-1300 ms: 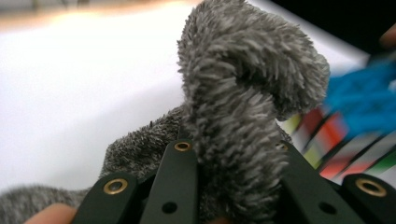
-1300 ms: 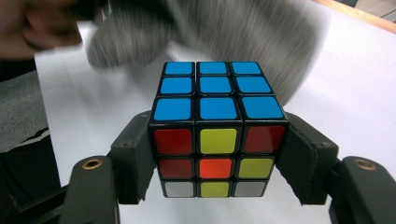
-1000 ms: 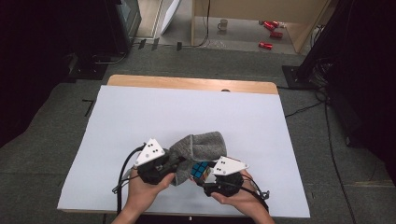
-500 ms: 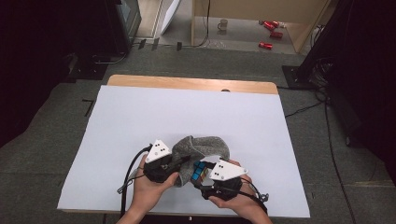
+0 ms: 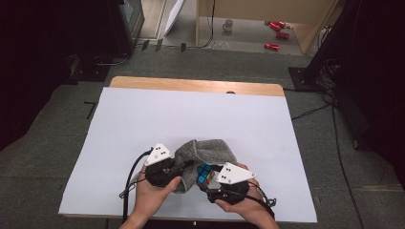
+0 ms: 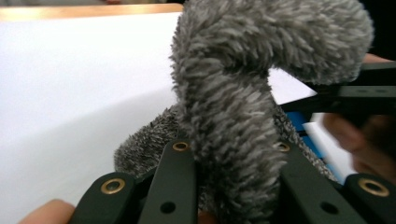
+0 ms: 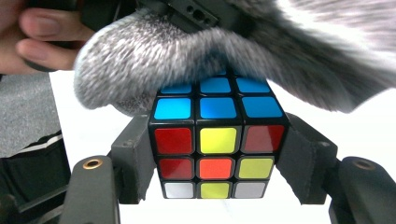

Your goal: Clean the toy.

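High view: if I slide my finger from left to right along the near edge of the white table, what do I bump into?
Left hand → left gripper → grey fluffy cloth → puzzle cube → right gripper → right hand, all on the white table.

The cloth (image 6: 243, 93) is grey and fuzzy. The cube (image 7: 217, 140) has a black frame; its top face is blue, and the face below shows red, yellow, orange and white squares. Under the cube, the table (image 5: 143, 119) is white, with a wooden far edge.
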A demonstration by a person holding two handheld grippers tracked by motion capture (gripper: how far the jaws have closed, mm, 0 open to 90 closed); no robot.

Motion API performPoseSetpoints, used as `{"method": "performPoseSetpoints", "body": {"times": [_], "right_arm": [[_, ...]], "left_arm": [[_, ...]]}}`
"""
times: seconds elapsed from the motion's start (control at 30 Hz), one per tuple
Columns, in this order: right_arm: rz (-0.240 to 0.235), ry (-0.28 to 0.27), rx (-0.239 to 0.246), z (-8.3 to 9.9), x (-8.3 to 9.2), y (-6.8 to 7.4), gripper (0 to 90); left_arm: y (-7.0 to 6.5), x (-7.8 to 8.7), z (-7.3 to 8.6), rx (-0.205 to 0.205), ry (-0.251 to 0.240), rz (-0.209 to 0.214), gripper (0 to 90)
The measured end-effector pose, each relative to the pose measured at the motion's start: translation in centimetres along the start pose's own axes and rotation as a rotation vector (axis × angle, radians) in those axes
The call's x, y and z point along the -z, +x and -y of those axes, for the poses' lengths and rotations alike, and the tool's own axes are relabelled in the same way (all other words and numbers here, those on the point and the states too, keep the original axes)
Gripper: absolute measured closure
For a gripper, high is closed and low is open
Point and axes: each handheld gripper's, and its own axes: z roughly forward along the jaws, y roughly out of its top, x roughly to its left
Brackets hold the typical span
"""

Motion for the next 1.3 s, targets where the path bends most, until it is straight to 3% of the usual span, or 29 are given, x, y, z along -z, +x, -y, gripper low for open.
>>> {"method": "performPoseSetpoints", "body": {"times": [0.1, 0.13, 0.17, 0.23, 0.27, 0.33, 0.4, 0.5, 0.53, 0.6, 0.67, 0.73, 0.8, 0.93, 0.97, 1.13, 1.27, 1.3], "right_arm": [[-0.007, 0.001, -0.004, 0.0, -0.1, 0.0, 35.2], [-0.007, 0.003, -0.001, -0.1, -0.2, 0.0, 35.2], [-0.008, 0.004, -0.004, -0.1, -0.2, 0.0, 35.2], [-0.006, 0.003, -0.005, -0.1, -0.2, 0.0, 35.2], [-0.005, 0.003, -0.005, -0.1, -0.1, 0.0, 35.2], [-0.008, 0.001, -0.007, -0.1, 0.1, -0.2, 35.2], [-0.004, -0.007, -0.013, -0.1, 0.3, -0.4, 35.2], [-0.003, -0.031, -0.029, -0.3, 0.9, -0.7, 35.2], [-0.004, -0.039, -0.032, -0.3, 1.0, -0.7, 35.2], [-0.016, -0.057, -0.036, -0.5, 1.2, -0.8, 35.2], [-0.015, -0.06, -0.036, -0.5, 1.2, -0.7, 35.2], [-0.013, -0.054, -0.026, -0.5, 1.0, -0.5, 35.2], [-0.013, -0.053, -0.026, -0.5, 1.0, -0.5, 35.2], [-0.018, -0.078, -0.038, -0.6, 1.6, -0.7, 35.2], [-0.012, -0.084, -0.038, -0.7, 1.7, -0.8, 35.2], [0.008, -0.103, -0.047, -0.8, 2.3, -1.3, 35.2], [-0.008, -0.062, -0.048, -0.3, 1.9, -1.6, 35.2], [-0.014, -0.058, -0.048, -0.2, 1.8, -1.5, 35.2]], "left_arm": [[0.0, 0.1, 0.1, 0.008, -0.011, 0.023, 81.8], [-0.7, 0.1, 0.0, -0.026, -0.027, 0.064, 81.5], [-1.1, 0.0, 0.0, -0.053, -0.025, 0.069, 81.1], [-1.6, -0.1, 0.0, -0.099, -0.023, 0.042, 81.0], [-1.5, -0.2, 0.0, -0.1, -0.014, 0.016, 81.1], [-0.7, -0.1, 0.0, -0.07, -0.008, -0.011, 81.5], [0.7, 0.0, 0.1, -0.013, -0.012, -0.037, 81.9], [2.2, 0.0, 0.6, 0.051, -0.019, -0.025, 82.1], [2.6, -0.1, 0.8, 0.079, -0.019, -0.009, 82.1], [3.1, -0.5, 1.3, 0.133, -0.03, 0.063, 82.1], [2.9, -0.9, 1.6, 0.138, -0.038, 0.145, 82.0], [2.2, -1.3, 1.8, 0.113, -0.035, 0.197, 82.0], [1.9, -1.6, 1.9, 0.082, -0.008, 0.187, 82.2], [2.1, -2.0, 2.3, 0.082, 0.037, 0.199, 82.3], [2.3, -2.1, 2.4, 0.093, 0.047, 0.219, 82.3], [3.1, -1.4, 2.1, 0.113, 0.018, 0.267, 82.3], [4.1, -0.4, 1.7, 0.182, -0.051, 0.372, 82.3], [4.3, -0.2, 1.7, 0.209, -0.074, 0.423, 82.2]]}}
